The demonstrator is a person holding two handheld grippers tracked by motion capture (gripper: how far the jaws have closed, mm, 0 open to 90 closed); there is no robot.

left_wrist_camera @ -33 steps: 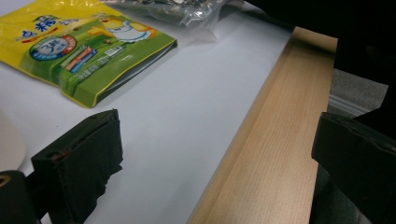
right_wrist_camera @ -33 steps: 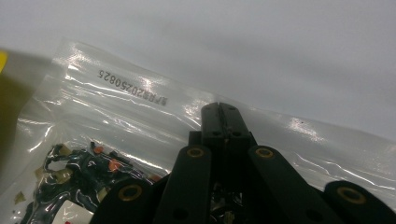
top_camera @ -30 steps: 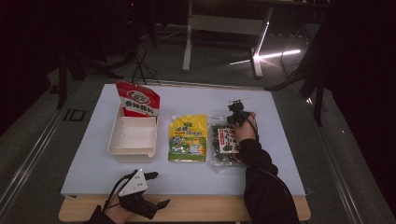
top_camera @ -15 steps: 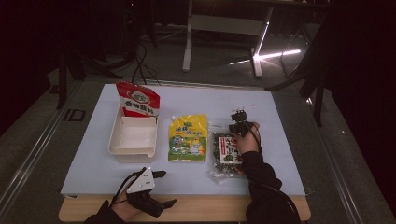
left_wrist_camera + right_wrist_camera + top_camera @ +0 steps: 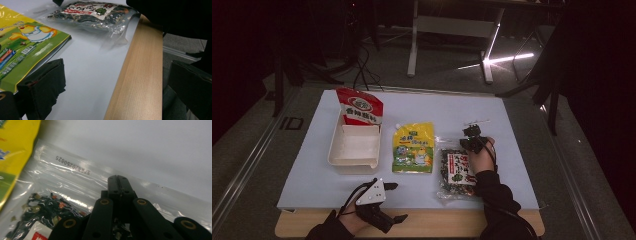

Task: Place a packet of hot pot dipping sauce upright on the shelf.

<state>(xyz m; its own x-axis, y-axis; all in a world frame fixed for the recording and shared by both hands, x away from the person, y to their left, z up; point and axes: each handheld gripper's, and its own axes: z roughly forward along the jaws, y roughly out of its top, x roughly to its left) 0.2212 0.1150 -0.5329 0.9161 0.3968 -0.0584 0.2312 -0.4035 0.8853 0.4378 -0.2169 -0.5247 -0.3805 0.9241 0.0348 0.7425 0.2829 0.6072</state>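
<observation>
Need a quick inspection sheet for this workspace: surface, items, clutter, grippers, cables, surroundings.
Surface: pale sheet on a wooden table.
Items: white tray with red packet propped at its far end; yellow pouch; clear dark-snack bag.
Clutter: nothing seen.
Grippers: left gripper open at near edge; right gripper shut, over the bag's clear top edge; pinch cannot be told.
Cables: black leads on floor.
Surroundings: dark room, white desk frame.

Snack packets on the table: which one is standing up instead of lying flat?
The red packet, propped upright at the far end of the white tray. The yellow pouch and the clear dark-filled bag both lie flat.
</observation>
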